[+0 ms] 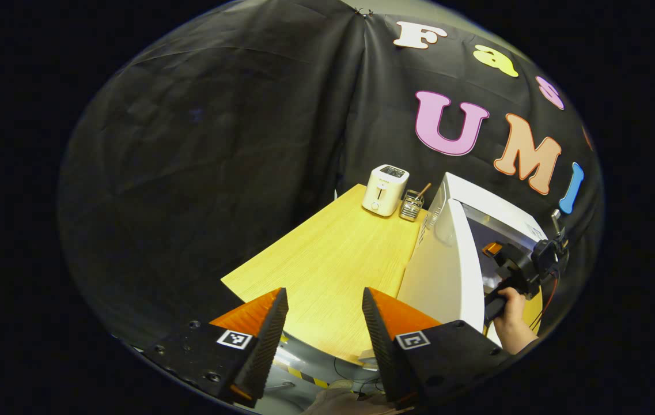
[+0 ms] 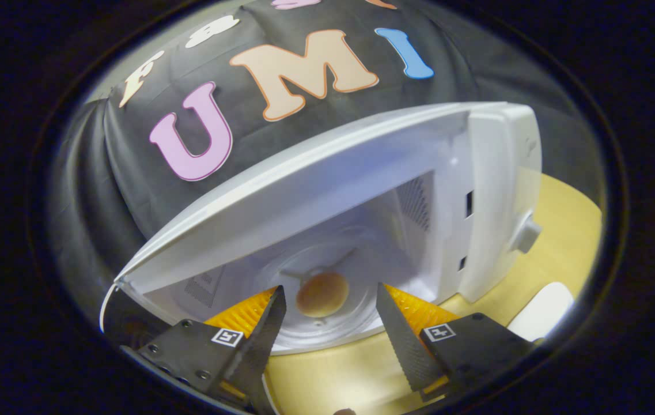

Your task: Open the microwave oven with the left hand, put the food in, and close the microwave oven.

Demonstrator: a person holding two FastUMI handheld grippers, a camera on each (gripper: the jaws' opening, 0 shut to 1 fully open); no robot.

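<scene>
Now the bun (image 2: 322,294) sits on the microwave (image 2: 494,190) turntable, looking soft and light. My right gripper (image 2: 327,328) is spread empty; my left gripper (image 1: 324,328) too, near the stiff open door (image 1: 445,265), best pushed at its outer edge.

White microwave oven (image 2: 494,190); tan round food (image 2: 322,294) between the orange-backed black fingers (image 2: 261,337); yellow wood-grain table (image 1: 327,259); cream toaster (image 1: 385,189).
</scene>
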